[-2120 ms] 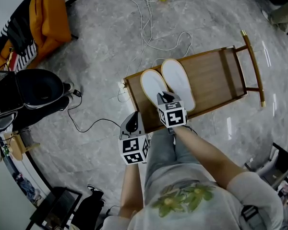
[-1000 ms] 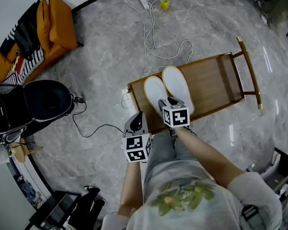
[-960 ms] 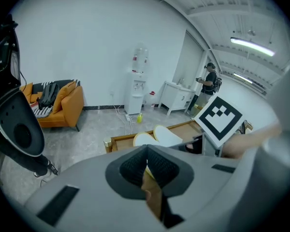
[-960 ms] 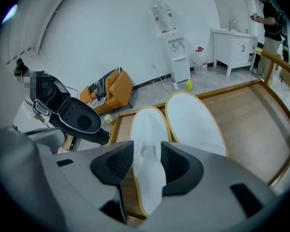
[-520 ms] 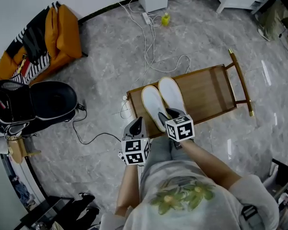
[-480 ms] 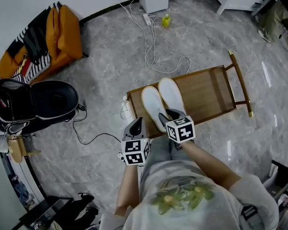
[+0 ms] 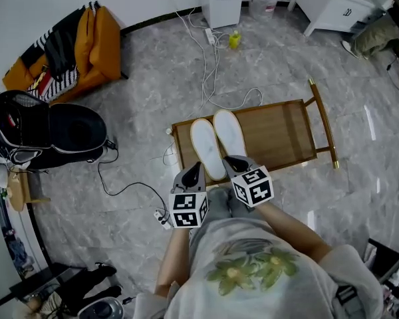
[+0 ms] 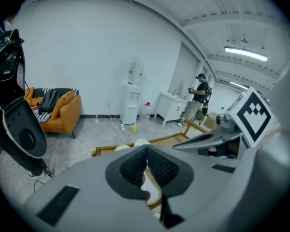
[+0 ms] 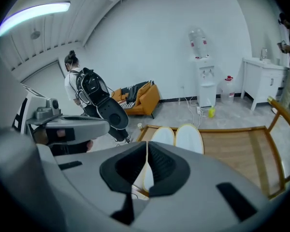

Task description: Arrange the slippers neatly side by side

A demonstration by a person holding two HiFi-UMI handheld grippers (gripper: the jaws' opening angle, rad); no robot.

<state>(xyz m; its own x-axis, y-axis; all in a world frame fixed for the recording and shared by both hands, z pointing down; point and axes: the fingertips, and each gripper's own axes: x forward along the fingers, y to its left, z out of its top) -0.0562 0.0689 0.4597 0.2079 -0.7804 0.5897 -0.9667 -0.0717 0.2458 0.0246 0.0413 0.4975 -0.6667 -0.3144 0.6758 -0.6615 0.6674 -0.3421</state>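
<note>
Two white, cream-rimmed slippers (image 7: 207,148) touch side by side at the left end of the tabletop (image 7: 282,133); left gripper (image 7: 193,169) jaws together, empty; right gripper (image 7: 235,162) jaws have just been closing, nothing between.

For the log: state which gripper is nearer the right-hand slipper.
Right. The right gripper, whose jaws have just been closing on nothing, hangs at the heel end of the right-hand slipper. The left gripper sits off the other slipper's heel, farther left.

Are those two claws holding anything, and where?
Nothing is held. The left gripper is shut empty; the right gripper has just closed on nothing. The slippers lie on the wooden rack.
</note>
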